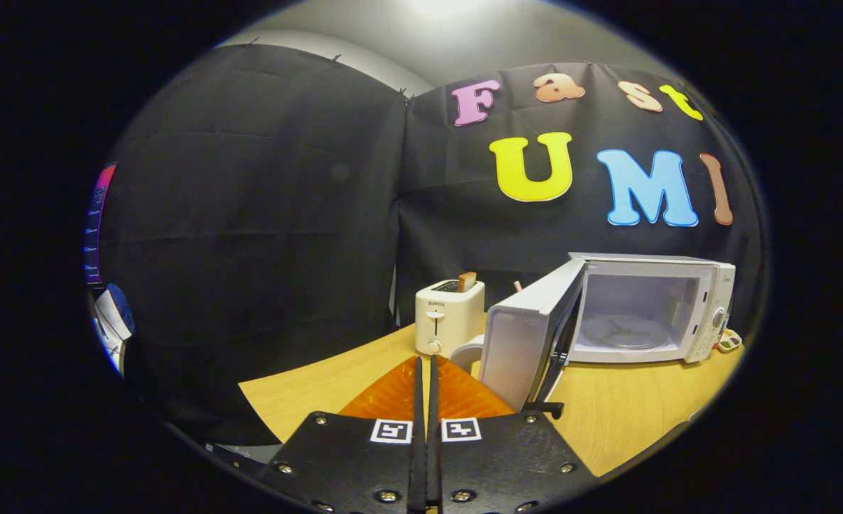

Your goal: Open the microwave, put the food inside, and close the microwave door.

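The white microwave stands on the wooden table, beyond my fingers and to their right. Its door is swung wide open towards me. The cavity holds a bare glass turntable and nothing else. Left of the door, a cream toaster has a brown slice of bread sticking out of its slot. My gripper is well short of the toaster and the door. Its two fingers are pressed together with nothing between them.
A white rounded object, partly hidden, sits between the toaster and the door's lower edge. A small pale item lies right of the microwave. The table's left edge runs close beside my fingers.
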Available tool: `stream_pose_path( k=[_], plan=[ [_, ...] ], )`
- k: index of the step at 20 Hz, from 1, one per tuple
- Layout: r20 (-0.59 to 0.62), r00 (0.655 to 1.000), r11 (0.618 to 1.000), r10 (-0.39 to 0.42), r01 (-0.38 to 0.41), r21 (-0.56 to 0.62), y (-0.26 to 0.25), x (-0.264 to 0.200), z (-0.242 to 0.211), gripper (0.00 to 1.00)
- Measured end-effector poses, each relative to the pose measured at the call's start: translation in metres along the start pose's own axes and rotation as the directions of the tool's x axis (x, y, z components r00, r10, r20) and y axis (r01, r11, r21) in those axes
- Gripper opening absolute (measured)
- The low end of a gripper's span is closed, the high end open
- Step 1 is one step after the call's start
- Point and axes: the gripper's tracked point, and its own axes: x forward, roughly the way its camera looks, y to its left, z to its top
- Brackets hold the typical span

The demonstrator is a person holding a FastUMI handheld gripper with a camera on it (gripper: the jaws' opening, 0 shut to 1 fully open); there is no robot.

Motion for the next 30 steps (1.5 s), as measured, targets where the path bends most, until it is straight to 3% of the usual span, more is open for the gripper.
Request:
stream_pose_path(
  k=[3,4,5,6,7,10,11,12,19,22,24,26,30],
  plan=[
    [0.006,0.996,0.996,0.086,-0.086,0.008,0.001,-0.03,0.006,0.01],
    [0.002,0.993,0.993,0.114,-0.114,0.014,-0.001,-0.047,0.006,0.09],
    [-0.008,0.993,0.993,0.119,-0.119,0.01,-0.009,-0.061,0.004,0.24],
    [-0.009,0.993,0.993,0.12,-0.12,0.001,-0.018,-0.076,0.004,0.25],
    [-0.009,0.995,0.995,0.101,-0.101,-0.019,-0.032,-0.09,0.003,0.42],
    [-0.003,1.0,0.997,0.002,-0.002,-0.073,-0.092,-0.136,-0.009,0.55],
    [-0.005,1.0,0.997,-0.027,0.026,-0.076,-0.11,-0.149,-0.014,0.73],
    [-0.016,0.997,0.994,-0.069,0.068,-0.081,-0.133,-0.164,-0.022,0.79],
    [-0.058,0.939,0.941,-0.339,0.338,-0.027,-0.267,-0.258,-0.058,0.81],
    [-0.079,0.894,0.885,-0.44,0.447,0.127,-0.316,-0.286,-0.076,0.81],
    [-0.138,0.879,0.835,-0.457,0.477,0.273,-0.336,-0.291,-0.099,0.83],
    [-0.172,0.888,0.79,-0.427,0.459,0.407,-0.345,-0.286,-0.114,0.83],
    [-0.117,0.875,0.734,-0.469,0.46,0.499,-0.366,-0.298,-0.105,0.84]
  ],
)
